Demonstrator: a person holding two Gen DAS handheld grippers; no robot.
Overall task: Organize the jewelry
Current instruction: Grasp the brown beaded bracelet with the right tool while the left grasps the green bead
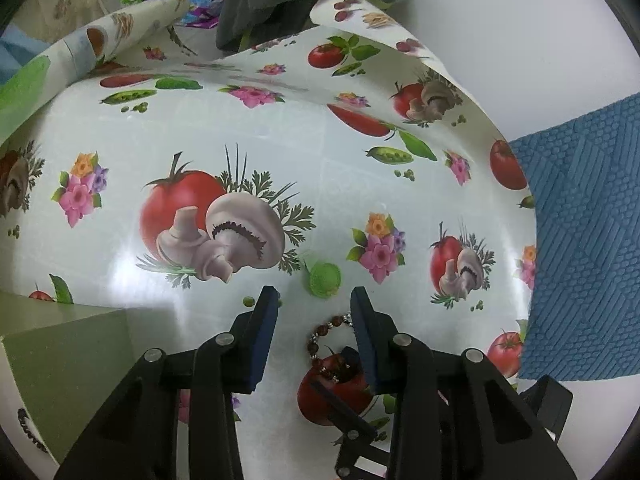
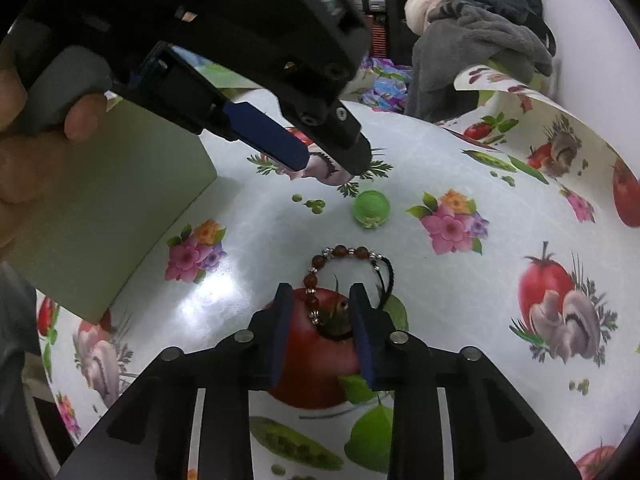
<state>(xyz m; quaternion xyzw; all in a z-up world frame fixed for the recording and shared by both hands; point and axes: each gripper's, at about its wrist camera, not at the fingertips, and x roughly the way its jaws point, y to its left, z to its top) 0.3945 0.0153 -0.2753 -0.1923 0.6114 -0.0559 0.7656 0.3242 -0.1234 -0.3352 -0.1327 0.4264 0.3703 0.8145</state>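
Jaws of the right gripper (image 2: 318,300) stand apart, empty, straddling the near side of the bead bracelet (image 2: 346,254), whose loop lies flat on the bench (image 2: 460,300) ahead. The left gripper (image 1: 314,304), also parted and empty, hovers farther, bracelet toward its right finger.

The bracelet (image 2: 344,280) lies on the tablecloth (image 2: 460,300). A small ball (image 2: 371,209) sits at its 12 o'clock, a box (image 2: 108,216) at 9 o'clock.
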